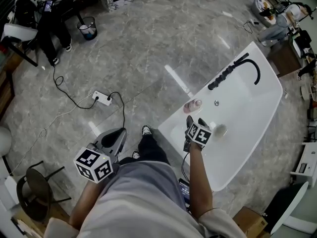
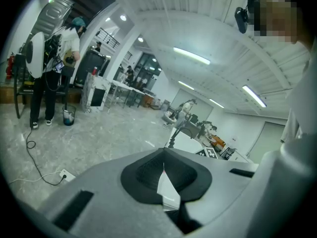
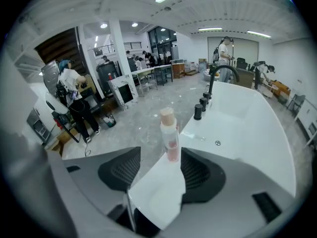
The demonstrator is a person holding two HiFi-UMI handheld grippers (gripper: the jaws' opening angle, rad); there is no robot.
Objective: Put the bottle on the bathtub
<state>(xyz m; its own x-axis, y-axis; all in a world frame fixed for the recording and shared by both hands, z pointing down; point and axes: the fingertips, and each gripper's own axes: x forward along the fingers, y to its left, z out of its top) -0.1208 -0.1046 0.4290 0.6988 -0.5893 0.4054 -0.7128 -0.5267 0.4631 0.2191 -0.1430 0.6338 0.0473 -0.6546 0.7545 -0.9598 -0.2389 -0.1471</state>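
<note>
While the bottle stands on the bathtub rim just ahead of the spread, empty right tongs, these are best drawn straight back unclosed; the left tongs are pressed together.

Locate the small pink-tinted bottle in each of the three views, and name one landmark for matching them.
Head view: the small clear pink-tinted bottle with a tan cap stands on the white bathtub rim, just beyond the right gripper.
Right gripper view: upright at centre, straight ahead of the open jaws.
Left gripper view: cannot be made out.
Shared landmark: the curved black faucet, in the head and right gripper views.
</note>
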